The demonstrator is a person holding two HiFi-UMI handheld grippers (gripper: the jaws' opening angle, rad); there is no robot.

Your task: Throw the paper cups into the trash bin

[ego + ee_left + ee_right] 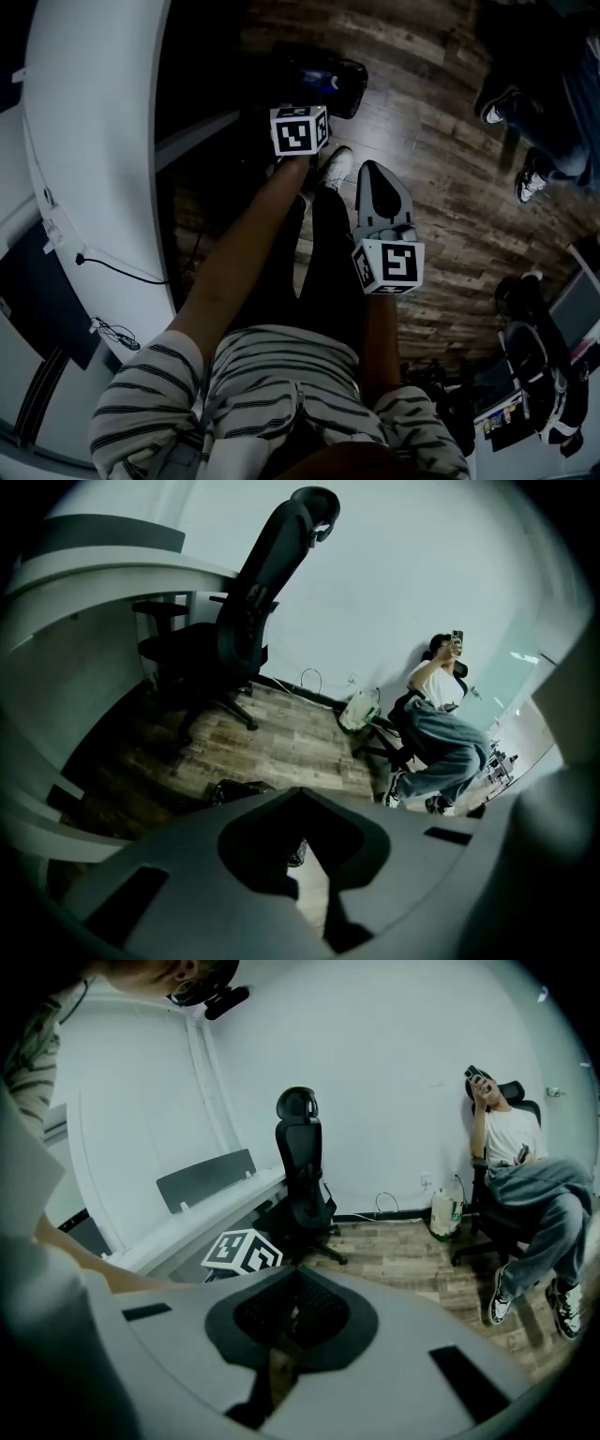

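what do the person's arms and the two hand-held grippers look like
Both the left hand-held gripper and the right hand-held gripper have light grey moulded bodies with a dark spade-shaped recess between the jaws. Each carries a white cube with black square markers. The arms are bare below short sleeves, pale with dark stripes.

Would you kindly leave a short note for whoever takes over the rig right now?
Left gripper: shut, empty, pointing toward the trash bin on the floor.
Right gripper: shut, empty.
Paper cups: none in view; the bin's inside does not show.
Done: no cup is held, so a drop may be finished.
Left: look for remaining cups and bin any.
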